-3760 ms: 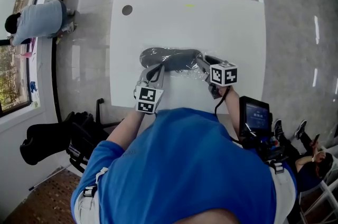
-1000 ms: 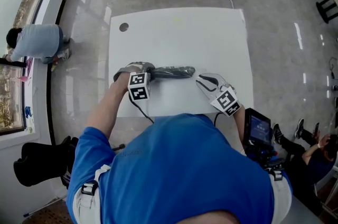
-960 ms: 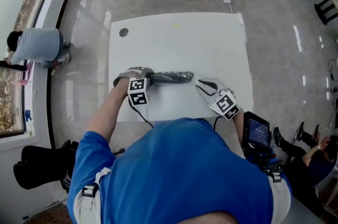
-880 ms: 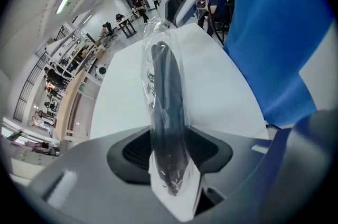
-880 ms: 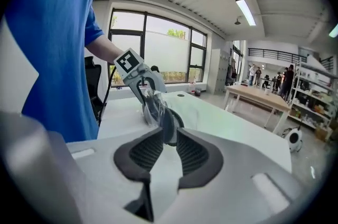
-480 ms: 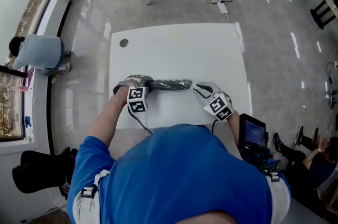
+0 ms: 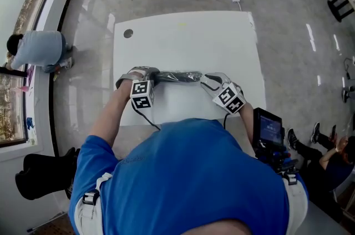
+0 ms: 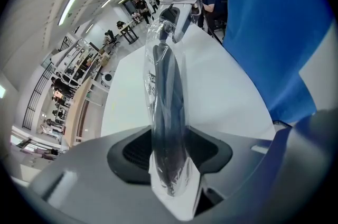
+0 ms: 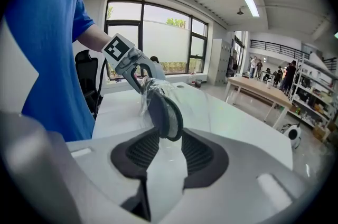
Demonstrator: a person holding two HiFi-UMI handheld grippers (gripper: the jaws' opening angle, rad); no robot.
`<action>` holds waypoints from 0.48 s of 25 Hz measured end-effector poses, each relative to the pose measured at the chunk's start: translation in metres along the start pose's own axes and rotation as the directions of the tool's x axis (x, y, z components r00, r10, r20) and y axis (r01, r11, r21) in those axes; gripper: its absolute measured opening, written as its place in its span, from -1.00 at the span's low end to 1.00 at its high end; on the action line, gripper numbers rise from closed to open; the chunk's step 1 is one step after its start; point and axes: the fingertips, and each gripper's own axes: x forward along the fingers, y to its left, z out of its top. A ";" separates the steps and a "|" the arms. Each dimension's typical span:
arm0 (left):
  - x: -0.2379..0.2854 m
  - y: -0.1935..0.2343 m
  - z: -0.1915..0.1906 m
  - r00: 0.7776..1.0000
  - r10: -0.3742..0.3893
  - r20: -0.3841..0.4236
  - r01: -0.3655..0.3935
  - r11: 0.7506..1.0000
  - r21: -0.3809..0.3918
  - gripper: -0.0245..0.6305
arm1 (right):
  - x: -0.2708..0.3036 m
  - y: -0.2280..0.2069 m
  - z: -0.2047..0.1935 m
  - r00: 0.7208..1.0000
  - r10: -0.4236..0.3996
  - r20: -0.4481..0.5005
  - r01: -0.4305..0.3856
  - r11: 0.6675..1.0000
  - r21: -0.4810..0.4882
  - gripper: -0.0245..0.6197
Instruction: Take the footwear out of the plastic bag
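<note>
A dark slipper in a clear plastic bag lies lengthwise on the white table between my two grippers. My left gripper is shut on the bag's left end, and in its own view the wrapped slipper is pinched between the pads, left gripper. My right gripper is at the other end. Its jaws have just been opening, and the slipper's tip and loose plastic sit between the pads of the right gripper without being pinched.
A round cable hole marks the table's far left corner. A person crouches by the window at the left. A black chair stands to my left and a small screen is at my right hip.
My right gripper has moved left, up to the slipper's right end. The left gripper keeps its hold on the bag's left end.
</note>
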 end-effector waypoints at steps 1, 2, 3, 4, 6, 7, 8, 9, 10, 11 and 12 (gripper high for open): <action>-0.001 0.000 0.000 1.000 0.006 -0.002 -0.006 1.000 0.011 -0.33 | 0.001 0.000 0.002 1.000 -0.005 0.001 0.005 1.000 -0.007 -0.54; 0.000 0.000 -0.001 1.000 0.014 -0.006 -0.014 1.000 0.023 -0.33 | 0.002 0.000 0.005 1.000 -0.011 0.002 0.011 1.000 -0.015 -0.51; 0.000 0.000 -0.002 1.000 0.022 -0.008 -0.022 0.999 0.036 -0.33 | 0.003 0.001 0.008 1.000 -0.013 0.003 0.013 1.000 -0.022 -0.46; -0.002 0.000 0.000 1.000 0.029 -0.006 -0.028 0.998 0.049 -0.33 | 0.004 0.002 0.010 1.000 -0.011 0.001 0.011 0.999 -0.031 -0.41; -0.008 0.001 0.009 0.999 0.036 0.009 -0.037 0.997 0.068 -0.33 | 0.006 0.005 0.012 1.000 0.006 -0.014 -0.007 0.998 -0.057 -0.33; -0.010 0.001 0.013 0.999 0.040 0.014 -0.041 0.996 0.075 -0.33 | 0.006 0.007 0.013 1.000 0.015 -0.025 -0.016 0.997 -0.072 -0.31; -0.010 0.002 0.015 0.999 0.046 0.015 -0.047 0.996 0.081 -0.33 | 0.006 0.008 0.014 0.999 0.020 -0.034 -0.023 0.996 -0.084 -0.31; -0.010 0.002 0.016 0.998 0.053 0.016 -0.054 0.995 0.086 -0.33 | 0.007 0.009 0.014 0.999 0.020 -0.040 -0.024 0.996 -0.092 -0.31; -0.011 0.003 0.018 0.998 0.058 0.017 -0.059 0.994 0.092 -0.33 | 0.008 0.009 0.014 0.999 0.014 -0.048 -0.019 0.995 -0.100 -0.31; -0.012 0.004 0.020 0.998 0.062 0.017 -0.063 0.993 0.099 -0.33 | 0.009 0.009 0.012 0.998 0.002 -0.058 -0.008 0.994 -0.112 -0.33; -0.012 0.004 0.020 0.998 0.065 0.014 -0.066 0.992 0.105 -0.33 | 0.010 0.008 0.011 0.997 -0.013 -0.070 0.003 0.992 -0.130 -0.39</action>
